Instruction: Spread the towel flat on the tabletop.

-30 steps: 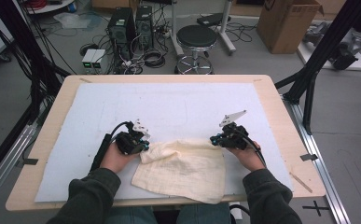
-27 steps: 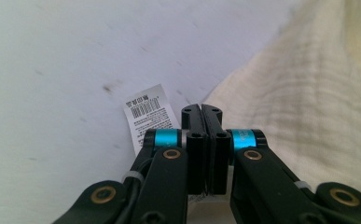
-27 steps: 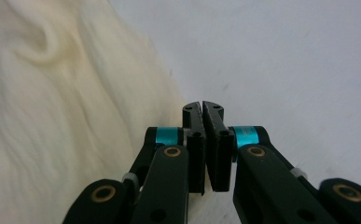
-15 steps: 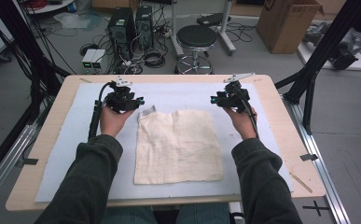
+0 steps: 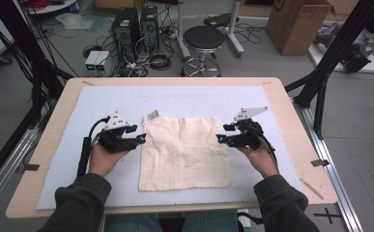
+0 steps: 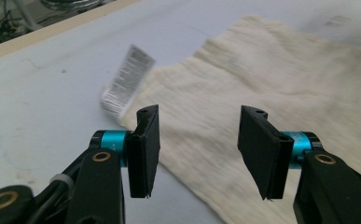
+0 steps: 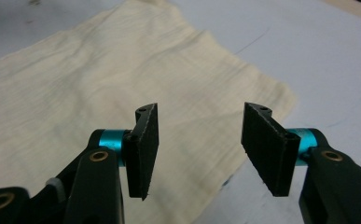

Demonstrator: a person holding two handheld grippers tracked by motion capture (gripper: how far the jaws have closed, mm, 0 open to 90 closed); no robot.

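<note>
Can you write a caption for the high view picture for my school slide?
Two open hand-held grippers, left and right, flank a cream cloth spread flat on the table.

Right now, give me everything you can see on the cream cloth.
The cream cloth lies spread flat in a single layer on the pale blue-white mat, roughly square, with slightly wavy edges. It looks like a soft woven fabric with a fine ribbed grain. A white printed tag sticks out from its far left corner. The left hand-held gripper sits at its left edge and the right hand-held gripper at its right edge, both with jaws open, neither clamped on it.
</note>
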